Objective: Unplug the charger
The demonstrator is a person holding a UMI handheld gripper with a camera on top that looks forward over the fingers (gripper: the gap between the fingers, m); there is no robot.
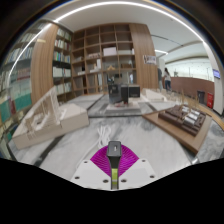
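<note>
Gripper (114, 165) is aimed fwd over a marble-pattern tabletop (80, 150), grey-white w/ veining. Magenta pads (103, 158) sit close together in a narrow V; a small dark grey block w/ a pale mark, prob. the charger (115, 150), sits at the tip of the V, between the fingertips. Both pads appear to bear on it, no gap visible at either side. A thin yellow-green strip runs down from the block between the pads; cannot tell what it is. No socket or cable can be made out.

Surroundings: clear display case (45, 120) on the table, left of the fingers, holding pale architectural-model pieces. Second case w/ a dark model (185, 120) stands to the right, well apart from the fingers. Beyond the table: wooden bookshelves (105, 55) filled w/ books and binders, a dark object (117, 92) near their base, ceiling light strips (110, 8) overhead.
</note>
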